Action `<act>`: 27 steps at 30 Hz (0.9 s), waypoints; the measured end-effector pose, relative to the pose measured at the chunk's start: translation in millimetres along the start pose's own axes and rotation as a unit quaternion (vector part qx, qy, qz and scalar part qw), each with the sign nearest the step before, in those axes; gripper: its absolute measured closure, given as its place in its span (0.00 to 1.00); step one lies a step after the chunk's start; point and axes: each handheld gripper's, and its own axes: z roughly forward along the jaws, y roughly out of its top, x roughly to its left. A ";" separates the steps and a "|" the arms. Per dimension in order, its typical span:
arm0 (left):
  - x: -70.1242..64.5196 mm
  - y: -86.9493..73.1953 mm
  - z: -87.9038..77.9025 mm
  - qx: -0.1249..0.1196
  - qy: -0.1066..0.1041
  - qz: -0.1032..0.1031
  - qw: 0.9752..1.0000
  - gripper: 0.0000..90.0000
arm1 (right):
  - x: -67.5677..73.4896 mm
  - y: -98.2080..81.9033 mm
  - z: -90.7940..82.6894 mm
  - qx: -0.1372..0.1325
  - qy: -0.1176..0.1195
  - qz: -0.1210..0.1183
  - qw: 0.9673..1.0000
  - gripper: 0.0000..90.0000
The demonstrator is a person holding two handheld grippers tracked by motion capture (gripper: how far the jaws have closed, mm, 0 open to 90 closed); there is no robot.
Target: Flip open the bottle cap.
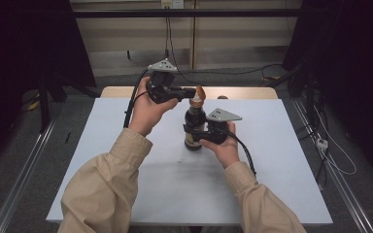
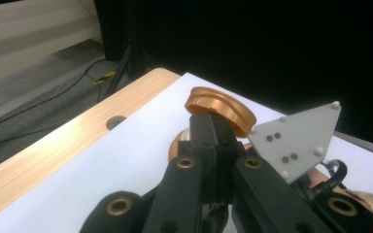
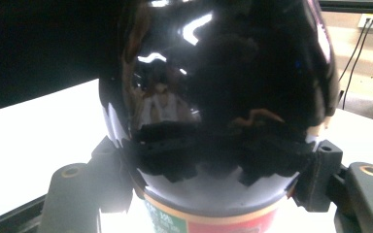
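Lab recording bay.
Black curtains [image 1: 24,43] flank the white-covered counter [image 1: 141,184]; cables [image 1: 233,73] trail across the floor at upper centre.

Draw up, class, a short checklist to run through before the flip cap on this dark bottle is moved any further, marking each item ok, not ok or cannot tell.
1. Right gripper clamped on the dark bottle: ok, jaws press both sides in the right gripper view.
2. Bottle upright on the white table: ok.
3. Left gripper shut on the orange cap: ok, jaws closed at its edge.
4. Cap flipped up: ok, tilted well open.
5. Grip on cap firm enough: cannot tell.
6. Liquid level inside: cannot tell, glass too dark.
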 end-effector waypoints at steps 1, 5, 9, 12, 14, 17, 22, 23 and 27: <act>-0.7 0.5 0.4 -0.001 -0.001 0.000 1.000 1.00 | 0.3 0.2 0.1 0.000 0.000 -0.001 1.000 0.34; -2.2 2.7 1.8 0.000 -0.002 0.001 1.000 1.00 | 0.2 0.1 -0.2 0.000 0.000 -0.001 1.000 0.34; -6.5 5.8 3.5 -0.003 -0.009 0.006 1.000 1.00 | 0.5 0.1 0.2 0.000 -0.001 -0.002 1.000 0.34; -7.3 7.5 3.3 -0.002 -0.008 0.007 1.000 1.00 | 0.5 0.2 0.0 0.001 0.000 -0.002 1.000 0.34; -6.5 7.0 3.6 0.001 -0.006 0.009 1.000 1.00 | 0.5 0.0 0.1 0.000 -0.001 -0.002 1.000 0.34; -6.0 5.8 3.5 -0.003 -0.009 0.003 1.000 1.00 | 0.6 -0.1 0.3 -0.001 -0.002 -0.001 1.000 0.34; -6.8 6.7 0.8 -0.005 -0.011 0.003 1.000 1.00 | 0.6 -0.4 0.3 -0.002 -0.002 0.000 1.000 0.34; -6.6 6.7 -0.2 -0.003 -0.011 0.003 1.000 1.00 | 0.6 -0.5 0.4 -0.003 -0.002 0.000 1.000 0.34; -4.3 4.7 -3.3 -0.005 -0.017 -0.002 1.000 1.00 | 1.2 -1.2 0.4 -0.006 -0.006 0.001 1.000 0.33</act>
